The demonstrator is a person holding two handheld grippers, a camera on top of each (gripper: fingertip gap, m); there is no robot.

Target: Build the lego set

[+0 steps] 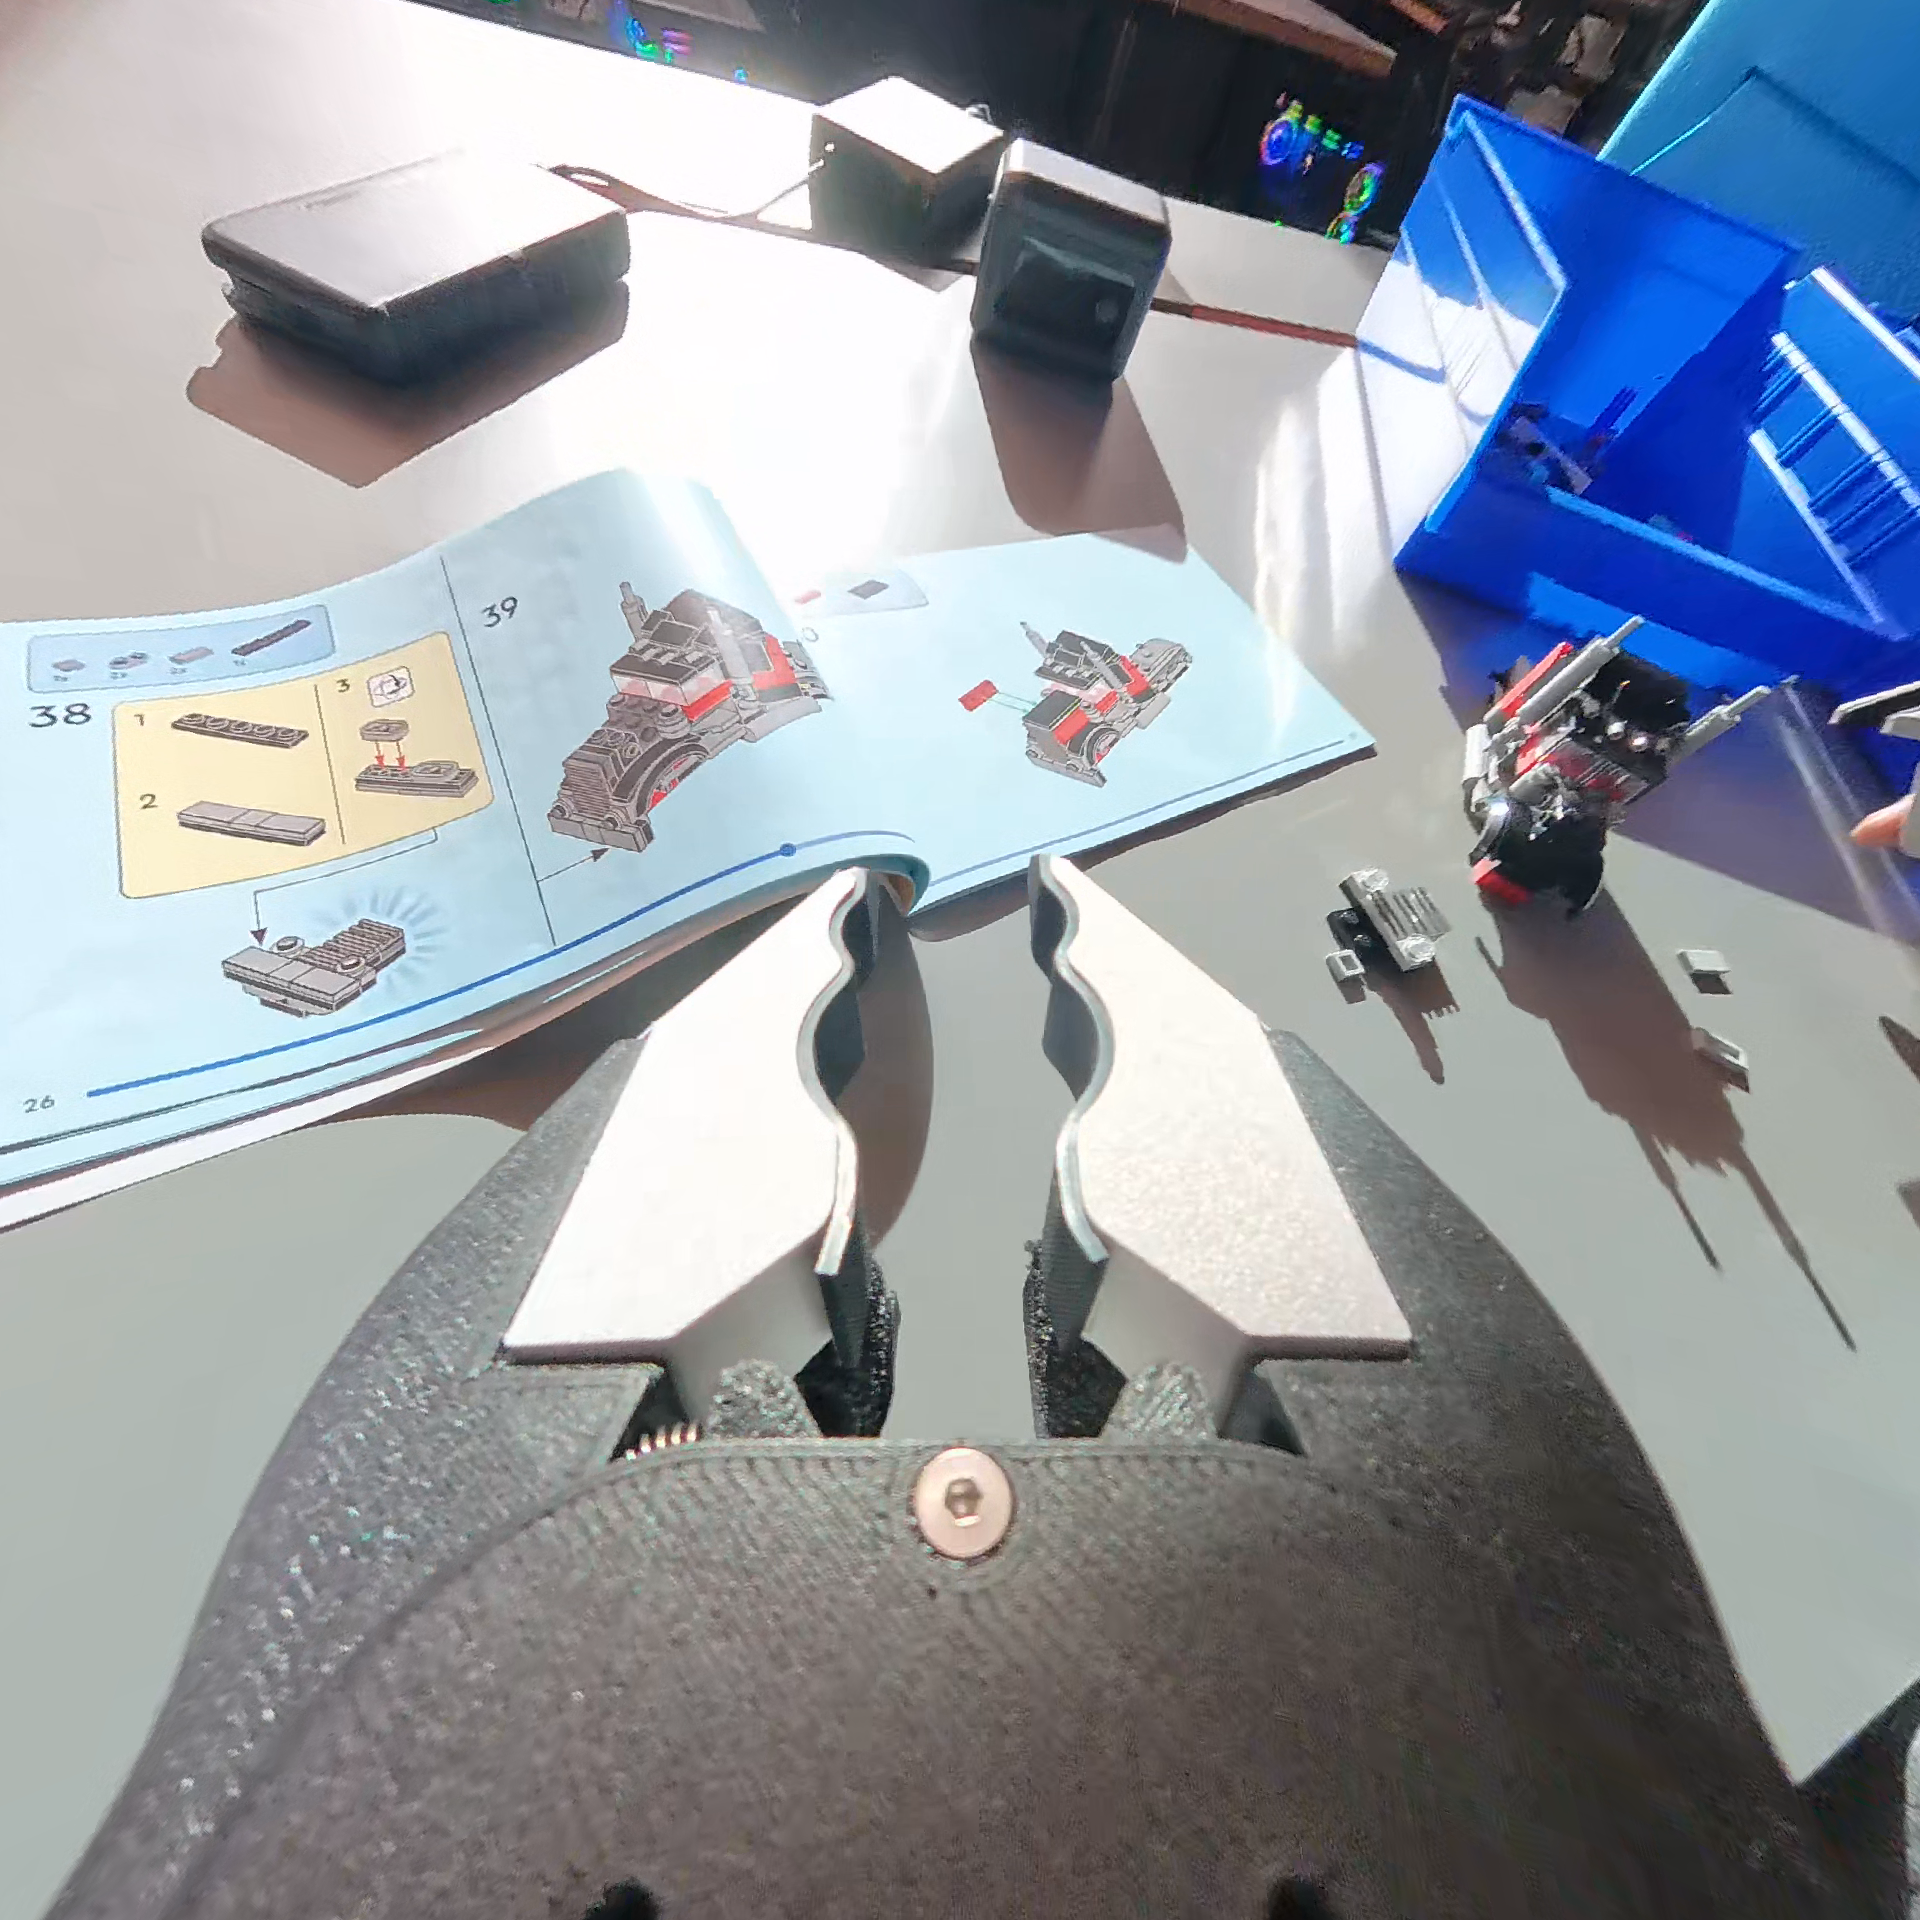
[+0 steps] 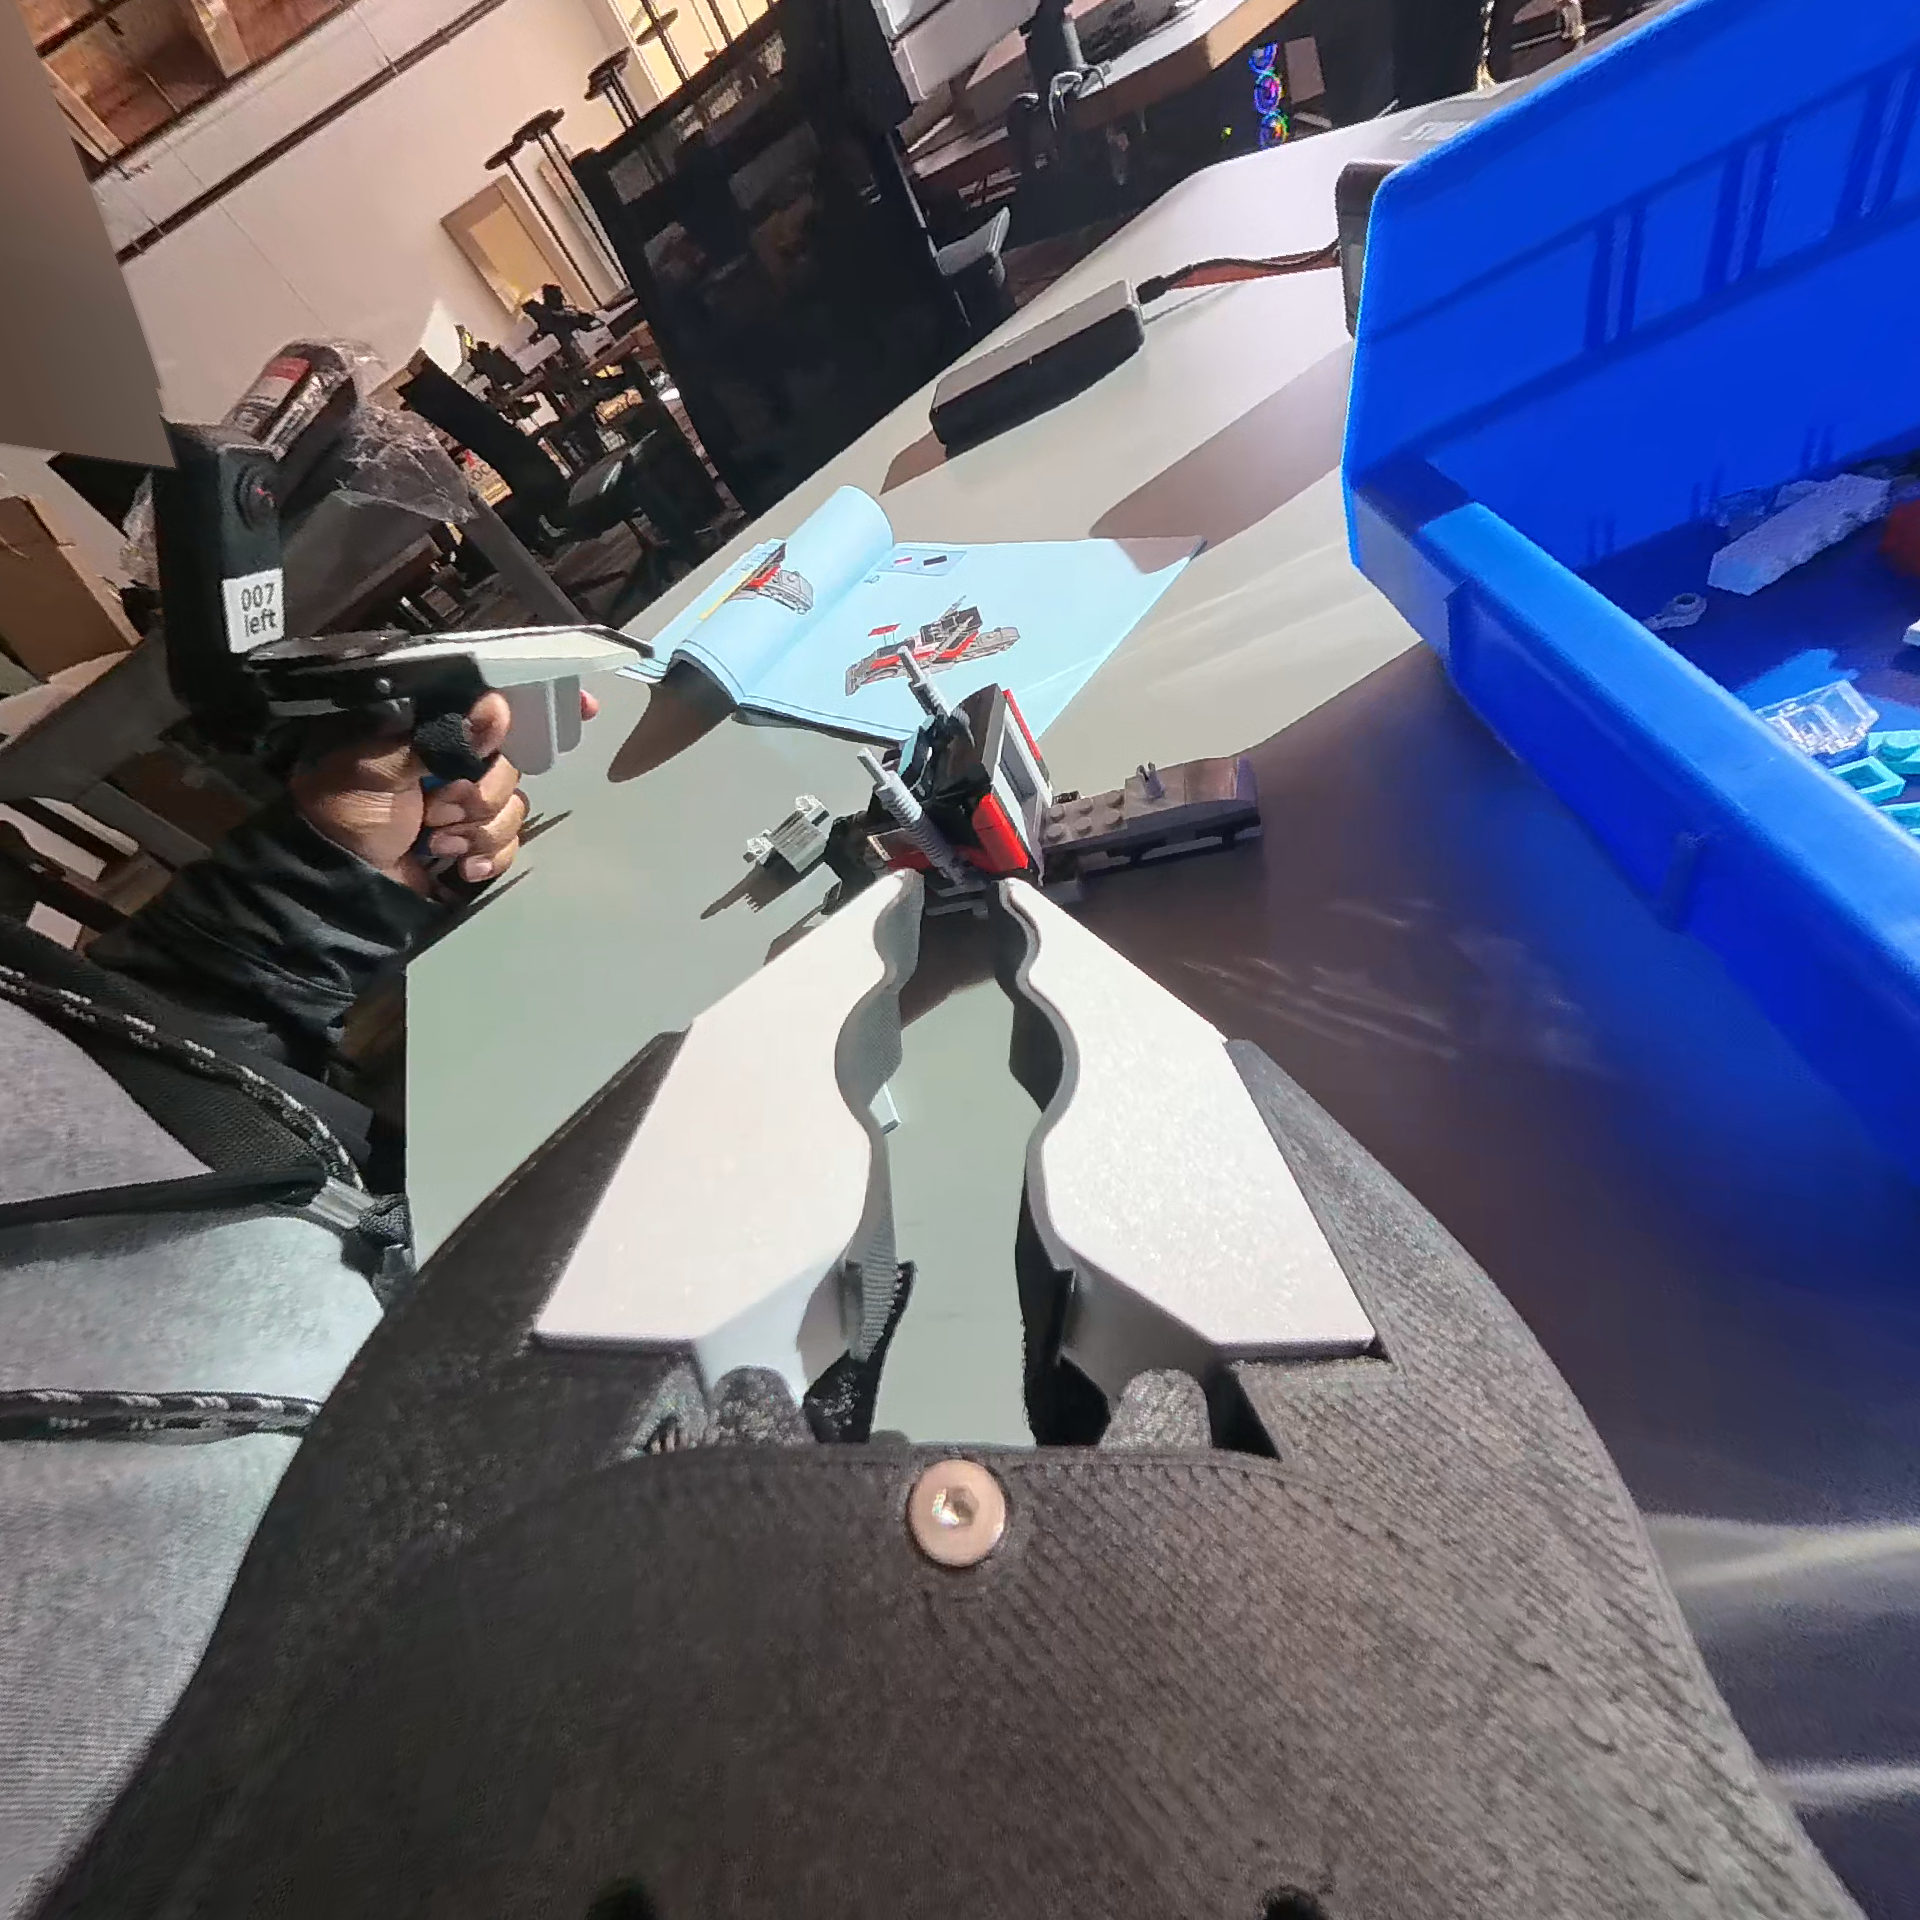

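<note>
A black, red and grey lego truck model (image 1: pixel 1558 800) stands on the grey table right of the open instruction booklet (image 1: pixel 623 727). A small grey sub-assembly (image 1: pixel 1387 920) with clear studs lies just left of it, and loose grey tiles (image 1: pixel 1704 971) lie nearer. My left gripper (image 1: pixel 951 883) is open and empty, its tips at the booklet's near edge. My right gripper (image 2: pixel 961 894) is open, its tips just short of the truck model (image 2: pixel 966 790). A dark grey studded piece (image 2: pixel 1153 810) lies behind the model. The left gripper (image 2: pixel 613 655) also shows, held in a hand.
A blue bin (image 1: pixel 1662 436) with loose bricks stands at the right, close to the model; it also shows in the right wrist view (image 2: pixel 1538 644). Black boxes (image 1: pixel 416 249) (image 1: pixel 1070 260) with cables sit beyond the booklet. A small grey tile (image 2: pixel 888 1107) shows between my right fingers. My right gripper is the nearer one to the dark grey studded piece (image 2: pixel 1153 810): about 7 cm, against 25 cm.
</note>
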